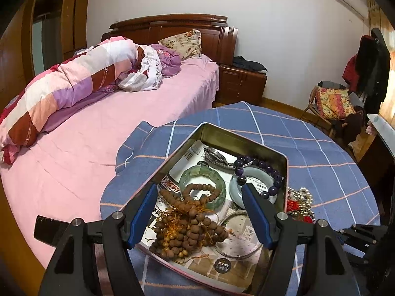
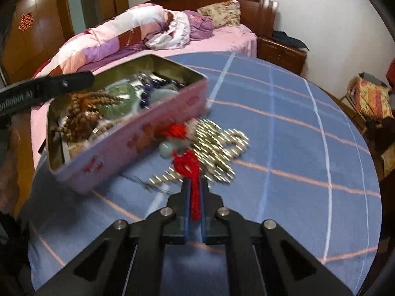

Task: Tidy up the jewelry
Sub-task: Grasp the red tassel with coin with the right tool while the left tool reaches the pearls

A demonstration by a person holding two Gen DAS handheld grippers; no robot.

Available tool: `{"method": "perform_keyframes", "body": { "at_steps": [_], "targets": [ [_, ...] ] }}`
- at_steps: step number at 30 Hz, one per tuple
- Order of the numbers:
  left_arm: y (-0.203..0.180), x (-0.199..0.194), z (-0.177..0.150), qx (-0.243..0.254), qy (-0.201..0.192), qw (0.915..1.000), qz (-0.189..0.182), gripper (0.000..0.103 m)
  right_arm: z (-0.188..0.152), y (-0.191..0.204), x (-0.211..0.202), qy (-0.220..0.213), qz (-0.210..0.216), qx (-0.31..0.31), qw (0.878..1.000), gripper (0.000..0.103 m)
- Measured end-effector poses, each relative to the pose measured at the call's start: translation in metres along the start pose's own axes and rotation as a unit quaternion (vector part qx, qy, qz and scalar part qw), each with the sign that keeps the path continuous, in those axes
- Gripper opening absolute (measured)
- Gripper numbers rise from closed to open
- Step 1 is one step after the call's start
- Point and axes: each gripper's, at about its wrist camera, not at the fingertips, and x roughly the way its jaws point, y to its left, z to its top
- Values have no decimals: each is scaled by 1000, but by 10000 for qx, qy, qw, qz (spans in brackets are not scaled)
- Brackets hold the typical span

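Note:
A pink metal tin [image 1: 286, 172] [image 2: 138, 138] sits on a round table with a blue plaid cloth [image 2: 284, 123]. It holds brown wooden beads [image 1: 187, 224], a green bangle [image 1: 202, 180], a purple bead bracelet [image 1: 259, 170], a pale jade bangle [image 1: 234, 187], a silver watch [image 1: 216, 157] and a thin silver bangle [image 1: 237, 234]. My left gripper [image 1: 200, 192] is open above the tin. My right gripper [image 2: 194, 185] is shut on a red cord [image 2: 193, 190] tied to a pale stone pendant [image 2: 170, 148], beside a silver bead necklace [image 2: 219, 145] right of the tin.
A bed with a pink sheet [image 1: 98, 128] and a rolled quilt [image 1: 74, 83] stands behind the table. A wooden nightstand [image 1: 242, 81] and a chair with a cushion [image 1: 333, 103] are at the back right.

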Motion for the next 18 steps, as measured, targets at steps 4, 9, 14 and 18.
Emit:
{"method": "perform_keyframes", "body": {
  "at_steps": [4,9,14,18],
  "targets": [
    [-9,-6,-1,91,-45,9999,-97,71,-16,-20,-9,55,35,261,9996,8],
    [-24,-10,-6,277,-39,9993,-242,71,-23,-36,-30,-176,-76,468,9987,8],
    [-45,-13,-12,596,-47,9976,-357,71,-26,-56,-38,-286,-281,704,9967,8],
    [-68,-15,-16,944,-83,9945,-448,71,-27,-67,-38,-310,-332,858,9953,8]
  ]
}}
